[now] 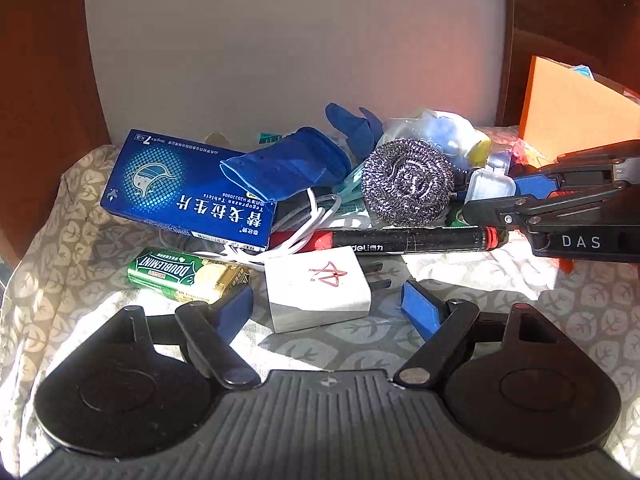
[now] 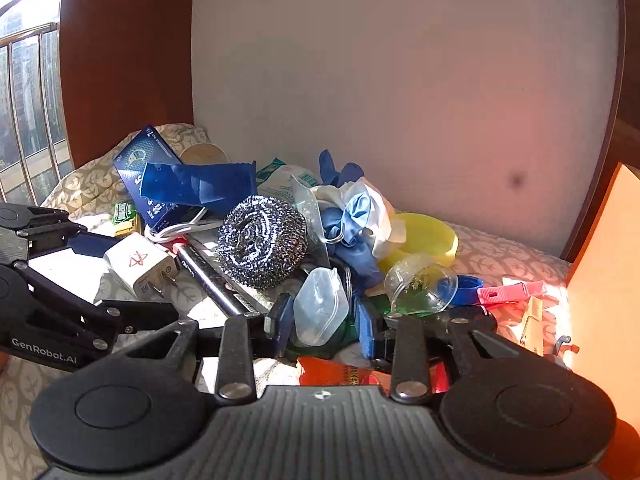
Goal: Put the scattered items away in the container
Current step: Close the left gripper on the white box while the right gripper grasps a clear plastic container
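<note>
My left gripper [image 1: 328, 304] is open, its blue pads either side of a white charger plug [image 1: 318, 290] on the leaf-patterned cloth. My right gripper [image 2: 322, 316] is open around a small clear plastic box [image 2: 320, 306], pads close to its sides; it also shows in the left wrist view [image 1: 520, 190]. Scattered nearby are a steel scourer [image 1: 406, 182], a black marker [image 1: 404, 240], a blue medicine box [image 1: 180, 188], a green gum pack [image 1: 184, 274], a blue glove [image 1: 288, 162] and a white cable [image 1: 312, 220]. The orange container [image 1: 572, 116] stands at the right.
In the right wrist view lie a yellow lid [image 2: 424, 236], a clear cup [image 2: 420, 282], a blue cap [image 2: 466, 284], a pink clip [image 2: 508, 292], crumpled bags [image 2: 360, 208] and a red wrapper [image 2: 340, 372]. A white wall [image 2: 400, 80] backs the pile. Wooden panels flank it.
</note>
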A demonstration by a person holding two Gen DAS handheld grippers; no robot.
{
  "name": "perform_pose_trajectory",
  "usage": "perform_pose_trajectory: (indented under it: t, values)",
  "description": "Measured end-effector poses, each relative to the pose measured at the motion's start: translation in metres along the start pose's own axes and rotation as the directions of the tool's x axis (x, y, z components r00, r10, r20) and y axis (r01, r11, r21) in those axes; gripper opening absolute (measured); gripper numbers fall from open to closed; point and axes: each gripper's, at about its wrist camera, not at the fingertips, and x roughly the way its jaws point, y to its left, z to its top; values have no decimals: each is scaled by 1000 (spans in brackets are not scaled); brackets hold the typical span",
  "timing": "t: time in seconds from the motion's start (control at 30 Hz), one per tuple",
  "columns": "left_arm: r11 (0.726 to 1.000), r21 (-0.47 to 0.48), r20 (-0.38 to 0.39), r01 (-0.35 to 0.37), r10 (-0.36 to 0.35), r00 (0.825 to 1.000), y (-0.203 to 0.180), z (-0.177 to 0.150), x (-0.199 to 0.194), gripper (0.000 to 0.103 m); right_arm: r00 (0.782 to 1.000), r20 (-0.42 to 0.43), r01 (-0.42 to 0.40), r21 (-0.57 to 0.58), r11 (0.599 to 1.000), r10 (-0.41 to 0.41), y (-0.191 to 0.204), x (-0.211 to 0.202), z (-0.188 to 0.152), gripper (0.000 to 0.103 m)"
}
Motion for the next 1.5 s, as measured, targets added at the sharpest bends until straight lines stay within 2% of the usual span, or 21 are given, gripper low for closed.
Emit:
perform_pose_trajectory:
  t: [0.03, 0.1, 0.37, 0.57, 0.67, 0.7, 0.73, 0.87, 0.93, 1.0, 1.1, 1.33, 1.5]
  values:
    - [1000, 5, 8, 11, -11, 1000, -1, 0, -1, 70, 1000, 4, -1, 3, 1000, 1, -1, -1, -1, 23]
    - [1000, 23, 24, 8, -9, 1000, -3, -1, -4, 64, 1000, 13, -3, 8, 1000, 3, -2, -7, -3, 21]
    - [999, -7, 58, 47, -47, 997, 1, -6, -16, 63, 994, 74, -93, 149, 984, 83, -14, -40, -19, 19]
    - [999, 22, 39, 29, -30, 999, -8, -3, -11, 63, 995, 73, -69, 121, 990, 60, -11, -37, -18, 20]
    - [999, 21, 31, 32, -33, 999, -7, -3, -10, 64, 995, 83, -70, 137, 988, 59, -10, -32, -11, 30]
    - [999, 22, 29, 33, -34, 999, -6, -4, -9, 64, 994, 88, -83, 150, 985, 70, -11, -30, -8, 41]
    - [999, 23, 26, 37, -37, 999, -5, -3, -8, 64, 993, 88, -89, 153, 984, 76, -10, -27, -6, 44]
    - [999, 25, 20, 38, -38, 999, -5, -3, -6, 64, 994, 59, -95, 127, 987, 88, -2, -10, 1, 43]
    - [999, 27, 18, 35, -35, 999, -5, -2, -5, 64, 998, 21, -57, 98, 993, 56, 3, 1, 2, 42]
    - [999, 26, 19, 33, -33, 999, -5, -1, -4, 64, 999, 20, -42, 92, 995, 40, 3, 4, 1, 40]
    - [999, 8, 23, 48, -48, 999, -2, -1, -4, 63, 997, 31, -77, 101, 992, 74, -1, 0, 1, 39]
    - [997, -22, 80, 74, -72, 994, 2, -3, -22, 63, 994, 72, -91, 103, 991, 84, -1, -25, -1, 39]
    - [996, -7, 105, 87, -86, 991, -2, 3, -34, 63, 992, 96, -95, 97, 991, 86, -1, -44, 2, 39]
